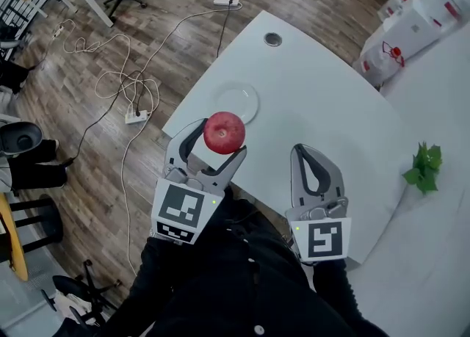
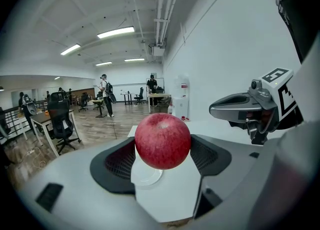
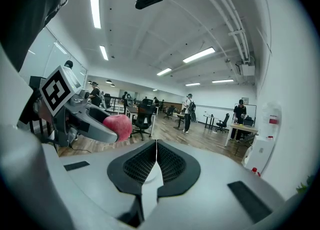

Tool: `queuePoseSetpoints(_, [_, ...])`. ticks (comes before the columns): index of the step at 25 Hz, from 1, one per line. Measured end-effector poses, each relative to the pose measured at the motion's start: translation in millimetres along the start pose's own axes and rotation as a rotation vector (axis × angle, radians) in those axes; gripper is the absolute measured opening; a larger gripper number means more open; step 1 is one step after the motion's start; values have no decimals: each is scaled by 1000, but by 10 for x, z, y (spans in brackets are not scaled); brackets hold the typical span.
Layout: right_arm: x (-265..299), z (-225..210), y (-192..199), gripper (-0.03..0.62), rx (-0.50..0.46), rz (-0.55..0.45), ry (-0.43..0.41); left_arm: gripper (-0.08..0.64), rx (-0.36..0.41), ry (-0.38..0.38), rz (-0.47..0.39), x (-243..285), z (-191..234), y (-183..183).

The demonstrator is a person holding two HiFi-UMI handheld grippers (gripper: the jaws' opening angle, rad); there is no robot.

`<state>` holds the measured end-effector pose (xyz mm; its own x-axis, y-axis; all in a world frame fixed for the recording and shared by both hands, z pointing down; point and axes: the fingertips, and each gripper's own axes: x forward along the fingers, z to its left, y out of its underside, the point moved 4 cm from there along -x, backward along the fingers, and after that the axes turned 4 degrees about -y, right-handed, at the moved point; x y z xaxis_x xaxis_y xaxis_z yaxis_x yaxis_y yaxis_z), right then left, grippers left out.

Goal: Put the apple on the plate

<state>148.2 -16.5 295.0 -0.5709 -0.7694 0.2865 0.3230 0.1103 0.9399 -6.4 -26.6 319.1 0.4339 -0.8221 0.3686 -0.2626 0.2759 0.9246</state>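
A red apple [image 1: 224, 132] is held above the white table, with my left gripper [image 1: 218, 140] shut on it; in the left gripper view the apple [image 2: 163, 140] fills the gap between both jaw pads. A small white plate [image 1: 236, 103] lies on the table just beyond the apple, and part of it shows under the apple as the plate [image 2: 146, 175]. My right gripper [image 1: 308, 153] hovers to the right over the table, shut with nothing in it; its pads meet [image 3: 156, 160]. From there the apple [image 3: 118, 126] shows at the left.
The white table [image 1: 323, 108] has a round cable hole [image 1: 273, 39] at its far side. A green leafy sprig [image 1: 424, 167] lies at the right. Cables and a power strip [image 1: 136, 116] lie on the wooden floor to the left. Office chairs, desks and people stand far off.
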Motion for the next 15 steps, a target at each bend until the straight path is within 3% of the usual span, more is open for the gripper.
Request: queuePoseSetpoints(15, [290,26,-19,41,35,71,104,354,43,83,3,482,445,129])
